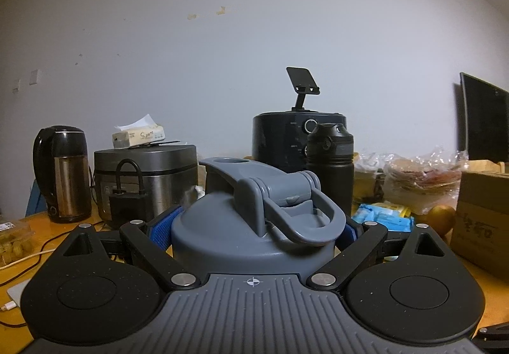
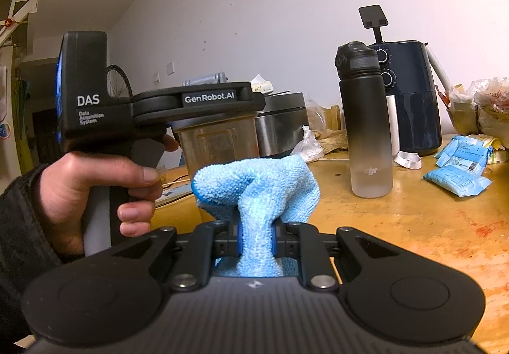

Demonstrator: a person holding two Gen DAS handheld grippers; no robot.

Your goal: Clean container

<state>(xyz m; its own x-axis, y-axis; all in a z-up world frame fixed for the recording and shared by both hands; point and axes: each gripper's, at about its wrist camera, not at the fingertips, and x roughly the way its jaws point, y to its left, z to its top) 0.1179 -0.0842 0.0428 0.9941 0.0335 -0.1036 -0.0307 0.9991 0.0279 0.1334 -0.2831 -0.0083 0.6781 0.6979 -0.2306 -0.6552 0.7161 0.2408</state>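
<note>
The left gripper (image 1: 254, 226) is clamped on the container (image 1: 254, 226) at its grey lid. The right gripper (image 2: 256, 237) pinches a blue cloth (image 2: 257, 188), bunched just ahead of its jaws, beside the container.

Left tongs (image 1: 259, 228) clamp the grey-lidded container (image 1: 251, 226).

Your left gripper (image 1: 254, 226) is held roughly level, its blue-padded fingers (image 1: 170, 223) spread wide and pressed against both sides of the grey-lidded container (image 1: 251, 226). Your left hand (image 2: 95, 191) wraps the pistol-style handle, sleeve (image 2: 19, 226) at the wrist, thumb on top, fingers curled around the front. Your right gripper (image 2: 256, 236) points slightly downward, its fingers drawn nearly together and pinching a bunched blue cloth (image 2: 257, 191). The right hand is out of view.
</note>
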